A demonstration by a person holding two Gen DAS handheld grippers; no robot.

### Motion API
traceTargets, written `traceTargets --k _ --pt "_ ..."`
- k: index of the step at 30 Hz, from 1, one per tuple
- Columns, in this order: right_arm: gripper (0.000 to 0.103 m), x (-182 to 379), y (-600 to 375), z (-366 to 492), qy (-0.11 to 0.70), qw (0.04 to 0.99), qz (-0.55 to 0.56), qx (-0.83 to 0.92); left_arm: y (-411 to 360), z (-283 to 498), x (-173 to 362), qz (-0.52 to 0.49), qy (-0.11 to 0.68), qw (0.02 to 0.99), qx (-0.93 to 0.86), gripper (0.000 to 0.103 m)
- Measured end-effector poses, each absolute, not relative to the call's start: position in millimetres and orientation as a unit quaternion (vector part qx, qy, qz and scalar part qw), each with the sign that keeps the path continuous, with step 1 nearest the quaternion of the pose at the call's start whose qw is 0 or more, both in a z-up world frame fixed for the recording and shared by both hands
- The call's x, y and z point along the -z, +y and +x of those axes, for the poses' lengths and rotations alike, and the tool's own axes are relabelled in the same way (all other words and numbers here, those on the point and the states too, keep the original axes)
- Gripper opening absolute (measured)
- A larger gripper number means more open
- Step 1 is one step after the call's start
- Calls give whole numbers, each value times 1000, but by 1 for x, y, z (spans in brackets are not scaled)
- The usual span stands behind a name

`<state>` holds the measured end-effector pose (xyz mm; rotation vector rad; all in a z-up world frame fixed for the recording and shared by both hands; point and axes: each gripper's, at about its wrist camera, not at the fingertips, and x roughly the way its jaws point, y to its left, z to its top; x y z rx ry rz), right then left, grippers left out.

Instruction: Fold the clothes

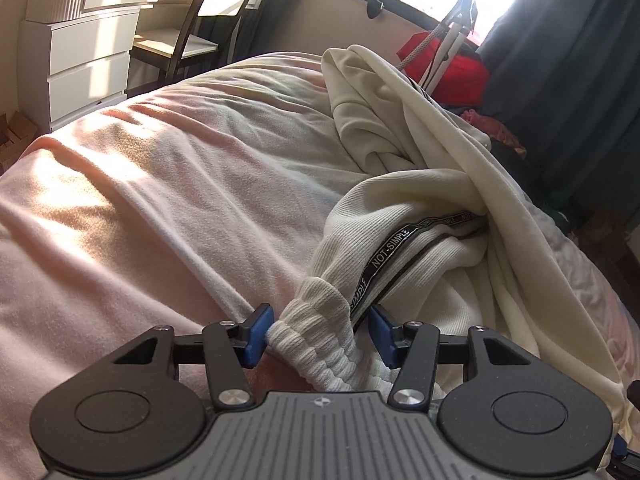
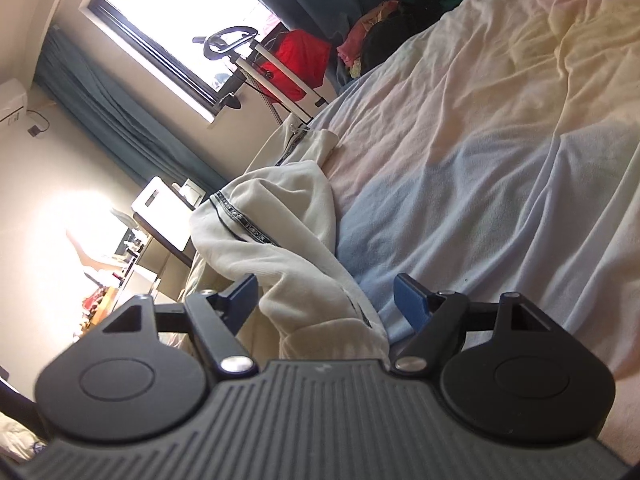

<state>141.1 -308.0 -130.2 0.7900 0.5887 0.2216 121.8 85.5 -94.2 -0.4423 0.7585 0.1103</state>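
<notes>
The jacket (image 1: 420, 208) lay bunched on the bed (image 1: 160, 184), toward its right side. Its cuff (image 1: 320, 340) sat between the left gripper's (image 1: 320, 334) fingers. Drawers (image 1: 88, 52) stood behind the bed, on the left.

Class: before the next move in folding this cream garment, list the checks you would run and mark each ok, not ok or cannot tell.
1. Ribbed cuff lies between the left gripper pads: ok.
2. Left pads clamped on the cuff: not ok, a gap shows beside one pad.
3. Garment lies between the right gripper pads: ok.
4. Right pads clamped: not ok, wide apart.
5. Garment spread flat: not ok, bunched and twisted.
6. Bed bare beside the garment: ok.
</notes>
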Motion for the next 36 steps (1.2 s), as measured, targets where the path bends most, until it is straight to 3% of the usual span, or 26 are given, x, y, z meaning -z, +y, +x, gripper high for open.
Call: traceTargets --k 2,5,7,10,15,23,29,36 --pt "77 134 -304 143 290 874 374 -115 85 121 93 -210 366 905 -50 54" --pt "63 134 -293 143 305 880 345 -116 86 119 92 -210 365 906 -44 54" --pt "47 129 -287 137 305 888 325 -111 89 117 90 -221 361 905 -45 54" --pt "40 114 -279 123 275 910 287 -117 91 116 89 -229 358 904 -46 54" --pt "40 100 -291 110 204 903 347 -152 87 116 87 -213 356 909 -42 56" --pt "39 128 -295 128 294 888 342 -91 80 118 87 -193 350 916 -33 57" --pt "39 111 -293 116 240 897 347 -133 87 107 70 -227 290 930 -13 57" --pt "39 113 -294 119 252 892 355 -123 85 113 84 -211 333 918 -32 65"
